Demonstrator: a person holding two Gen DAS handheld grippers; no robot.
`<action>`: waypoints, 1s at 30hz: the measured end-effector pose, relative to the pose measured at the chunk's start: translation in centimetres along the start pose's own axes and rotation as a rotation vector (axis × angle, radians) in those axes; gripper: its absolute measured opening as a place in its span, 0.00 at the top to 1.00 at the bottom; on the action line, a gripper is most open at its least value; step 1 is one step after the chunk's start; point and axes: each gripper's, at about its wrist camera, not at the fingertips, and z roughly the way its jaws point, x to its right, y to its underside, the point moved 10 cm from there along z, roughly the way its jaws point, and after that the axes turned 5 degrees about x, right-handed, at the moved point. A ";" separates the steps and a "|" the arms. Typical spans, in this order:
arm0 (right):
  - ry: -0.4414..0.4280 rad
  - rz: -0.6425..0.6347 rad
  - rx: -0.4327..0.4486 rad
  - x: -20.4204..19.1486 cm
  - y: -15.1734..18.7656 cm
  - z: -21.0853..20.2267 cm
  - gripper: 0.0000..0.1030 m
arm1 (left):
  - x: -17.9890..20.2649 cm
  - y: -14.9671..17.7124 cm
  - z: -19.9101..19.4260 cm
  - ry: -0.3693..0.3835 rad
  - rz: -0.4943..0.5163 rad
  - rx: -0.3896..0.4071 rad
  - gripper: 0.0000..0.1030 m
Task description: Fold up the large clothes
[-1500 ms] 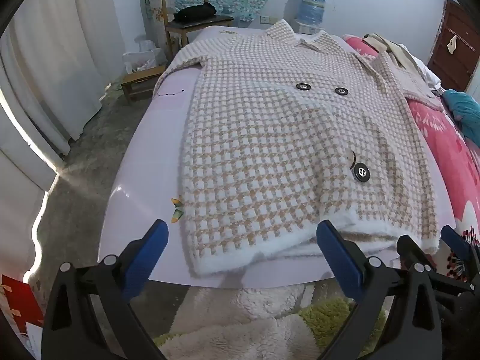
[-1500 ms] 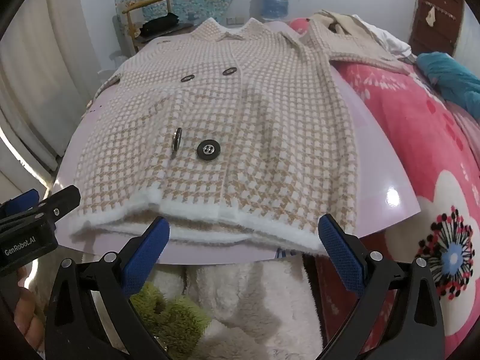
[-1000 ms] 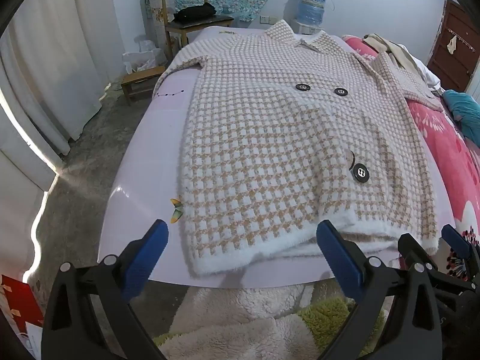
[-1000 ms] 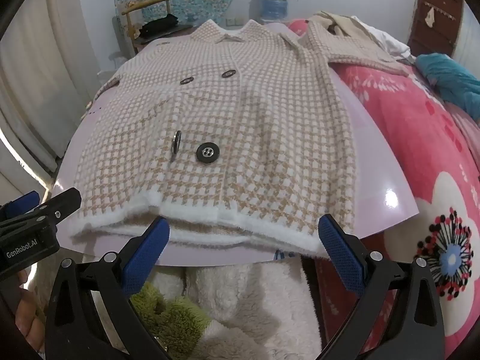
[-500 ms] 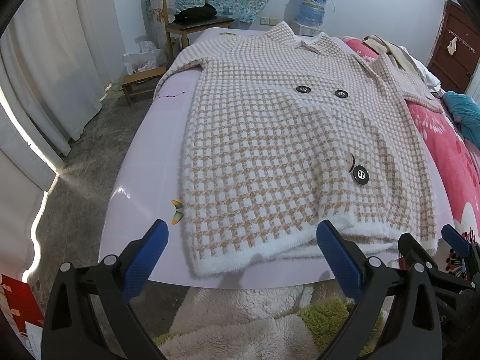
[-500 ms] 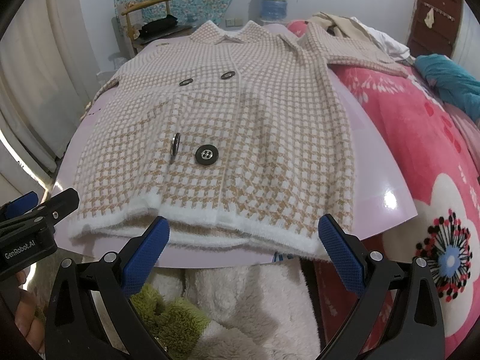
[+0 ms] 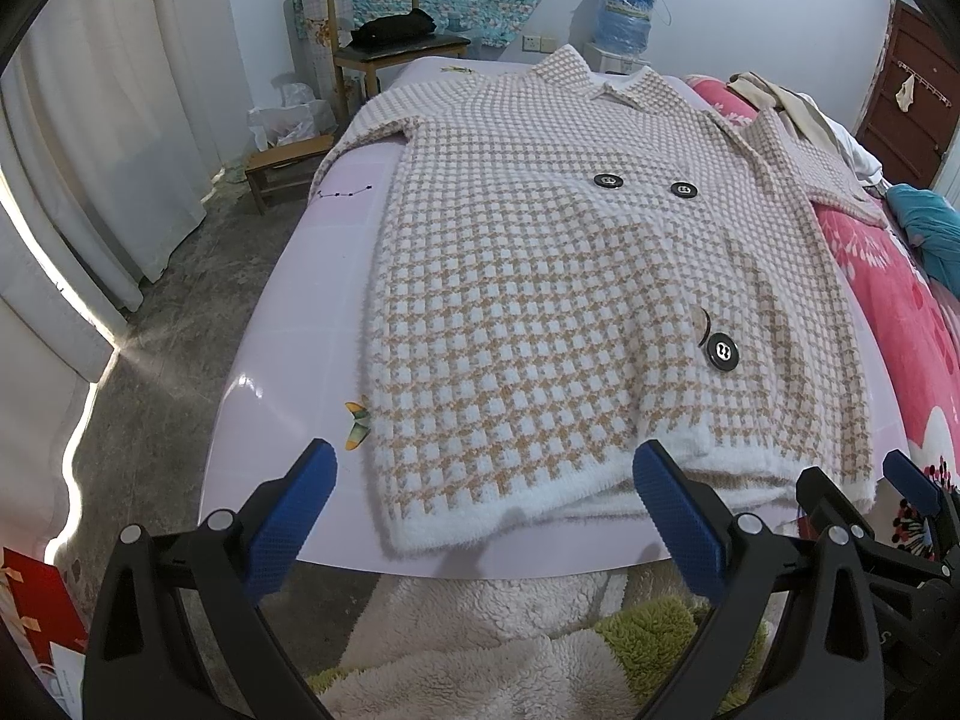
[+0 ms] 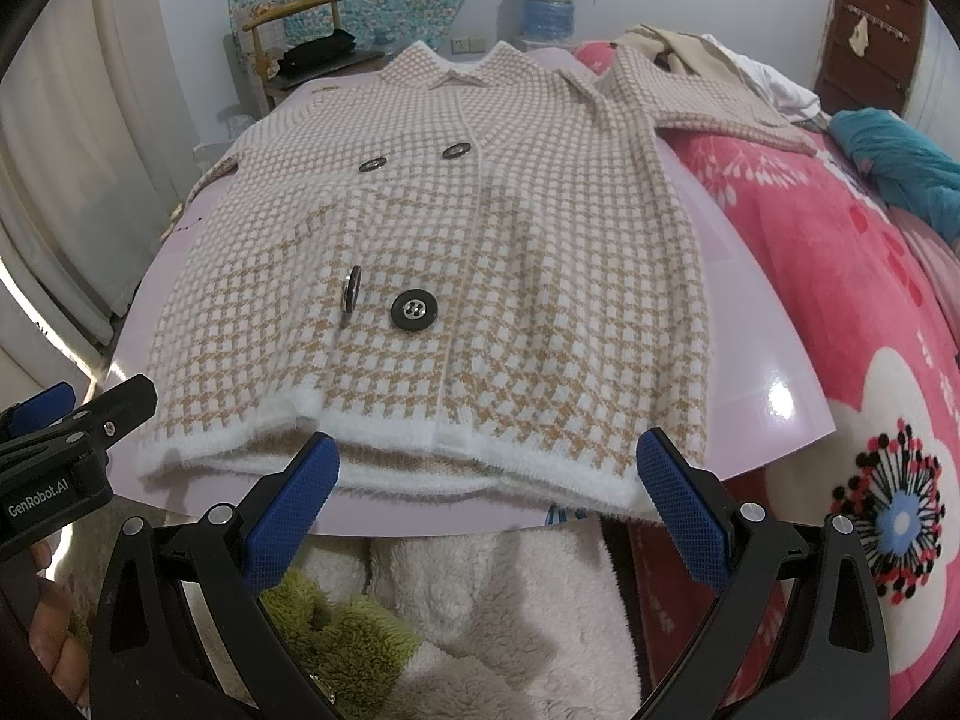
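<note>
Coat unmoved on lilac table

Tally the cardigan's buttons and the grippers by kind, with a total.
Buttons on the cardigan: 4 (one lies flat, one stands edge-on)
Grippers: 2, left gripper and right gripper, both open
Total: 6

Support: glossy lilac desk, beside a bed.
Load: houndstooth coat, lying flat, buttons up, hem at the near edge.
Overhang: one sleeve reaches onto the pink bedspread.
</note>
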 end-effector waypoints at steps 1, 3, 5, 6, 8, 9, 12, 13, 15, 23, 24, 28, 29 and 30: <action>-0.001 0.001 0.000 0.0 0.0 0.0 0.08 | 0.0 0.0 0.0 0.000 0.000 0.000 0.05; 0.001 -0.001 -0.001 0.0 0.0 0.0 0.08 | -0.1 0.0 0.0 0.000 0.000 0.001 0.05; 0.000 0.001 -0.001 0.0 0.0 0.1 0.08 | -0.3 -0.2 0.0 0.000 0.000 0.002 0.05; 0.000 0.001 -0.001 0.0 -0.1 0.0 0.08 | -0.3 -0.2 0.0 0.000 0.000 0.001 0.05; 0.001 0.000 -0.001 0.0 -0.1 0.0 0.08 | -0.3 -0.2 0.0 0.000 0.000 0.002 0.05; 0.000 0.001 0.000 0.0 -0.1 0.0 0.08 | -0.3 -0.2 0.0 0.000 0.000 0.002 0.05; 0.002 0.000 0.000 0.0 -0.1 -0.1 0.08 | -0.3 -0.2 0.0 0.000 0.000 0.002 0.05; 0.001 0.001 -0.001 0.0 -0.1 -0.1 0.08 | -0.3 -0.2 0.0 0.000 0.000 0.002 0.05; 0.001 0.000 0.000 0.0 -0.1 -0.1 0.08 | -0.3 -0.2 -0.1 0.000 0.000 0.003 0.05; 0.003 -0.002 0.001 0.0 -0.1 -0.1 0.08 | -0.3 -0.2 0.0 0.001 0.000 0.002 0.05; 0.003 -0.001 0.001 0.0 -0.1 -0.1 0.08 | -0.3 -0.2 -0.1 0.000 0.000 0.002 0.05; 0.003 0.001 0.000 0.1 -0.1 -0.1 0.08 | -0.4 -0.4 -0.3 0.001 0.001 0.001 0.05; 0.005 0.002 -0.001 0.2 0.0 -0.1 0.08 | -0.4 -0.4 -0.3 0.001 0.001 0.001 0.05; 0.005 0.003 -0.001 0.2 0.0 -0.2 0.08 | -0.4 -0.4 -0.3 0.001 0.000 0.001 0.05</action>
